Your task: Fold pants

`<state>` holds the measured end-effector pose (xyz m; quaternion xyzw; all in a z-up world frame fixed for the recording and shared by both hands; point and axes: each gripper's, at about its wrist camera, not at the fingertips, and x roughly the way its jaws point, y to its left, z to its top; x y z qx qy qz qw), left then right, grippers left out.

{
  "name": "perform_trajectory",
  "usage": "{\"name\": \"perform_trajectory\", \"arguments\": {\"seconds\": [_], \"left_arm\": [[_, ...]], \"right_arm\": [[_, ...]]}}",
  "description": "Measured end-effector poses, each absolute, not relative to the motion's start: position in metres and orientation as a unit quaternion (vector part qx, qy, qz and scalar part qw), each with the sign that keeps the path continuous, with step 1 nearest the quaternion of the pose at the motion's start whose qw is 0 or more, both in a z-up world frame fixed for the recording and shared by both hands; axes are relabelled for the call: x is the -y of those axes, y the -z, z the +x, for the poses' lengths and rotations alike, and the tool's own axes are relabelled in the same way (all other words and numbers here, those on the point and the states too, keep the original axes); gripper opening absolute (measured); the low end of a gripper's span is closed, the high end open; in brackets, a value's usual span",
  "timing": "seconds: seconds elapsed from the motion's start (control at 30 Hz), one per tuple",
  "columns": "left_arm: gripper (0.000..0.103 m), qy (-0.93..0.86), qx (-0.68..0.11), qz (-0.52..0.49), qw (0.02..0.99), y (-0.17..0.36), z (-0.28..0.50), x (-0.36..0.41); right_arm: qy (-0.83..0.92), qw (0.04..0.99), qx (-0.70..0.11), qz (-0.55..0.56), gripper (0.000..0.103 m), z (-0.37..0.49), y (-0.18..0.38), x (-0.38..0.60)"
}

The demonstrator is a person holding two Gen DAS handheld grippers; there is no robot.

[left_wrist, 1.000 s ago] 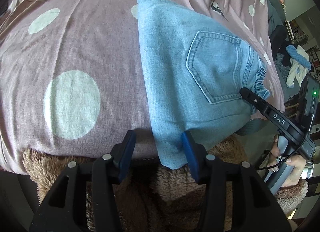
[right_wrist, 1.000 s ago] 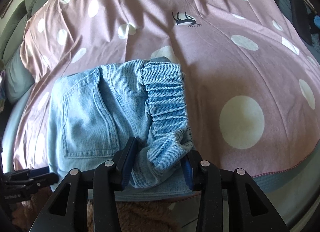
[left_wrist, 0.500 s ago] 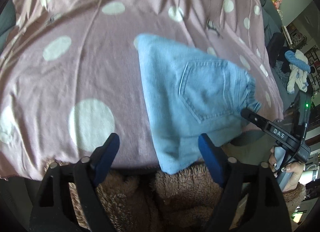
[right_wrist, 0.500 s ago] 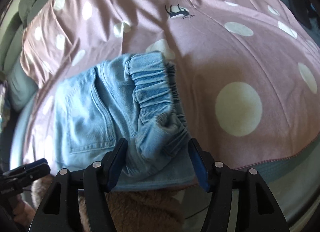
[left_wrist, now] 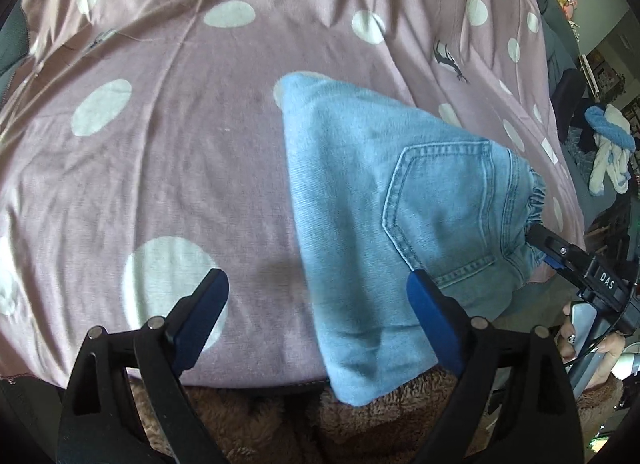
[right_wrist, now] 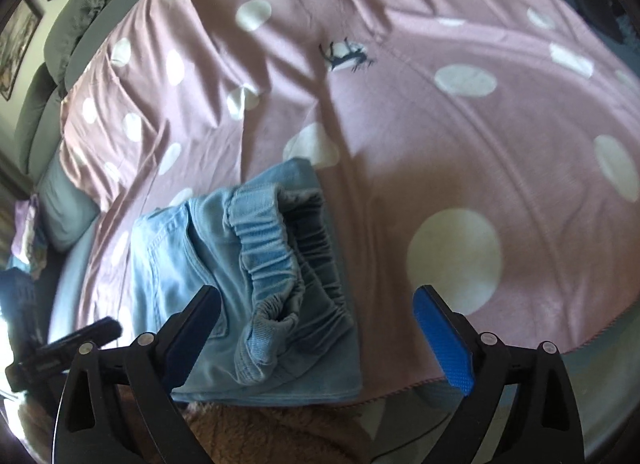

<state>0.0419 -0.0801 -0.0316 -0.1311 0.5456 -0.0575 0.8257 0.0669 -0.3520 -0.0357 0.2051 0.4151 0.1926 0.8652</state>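
Light blue denim pants (left_wrist: 384, 224) lie folded into a compact bundle on the bed's near edge, back pocket up, elastic waistband (right_wrist: 276, 248) to the right. My left gripper (left_wrist: 318, 304) is open and empty, raised above the bundle's folded left end. My right gripper (right_wrist: 316, 316) is open and empty above the waistband end; it also shows in the left wrist view (left_wrist: 568, 260). The left gripper shows in the right wrist view (right_wrist: 76, 340).
The bed is covered by a mauve sheet with white polka dots (left_wrist: 160, 164). A brown fuzzy garment (left_wrist: 256, 420) is at the near edge below the grippers. Grey pillows (right_wrist: 68, 44) line the far side. Clothes (left_wrist: 608, 144) lie off to the right.
Both grippers have opened, let go of the pants and pulled up and back. The folded pants stay on the bed.
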Motion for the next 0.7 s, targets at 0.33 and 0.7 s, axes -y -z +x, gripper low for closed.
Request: {"name": "perform_trajectory", "arguments": {"seconds": [0.33, 0.7], "left_arm": [[0.075, 0.086, -0.541, -0.145, 0.824, 0.045, 0.062, 0.09], [0.025, 0.093, -0.52, -0.169, 0.832, 0.033, 0.061, 0.096]], "right_arm": [[-0.257, 0.818, -0.454, 0.241, 0.096, 0.094, 0.07, 0.337], [-0.247, 0.853, -0.415, 0.196, 0.057, 0.072, 0.045, 0.322]]}}
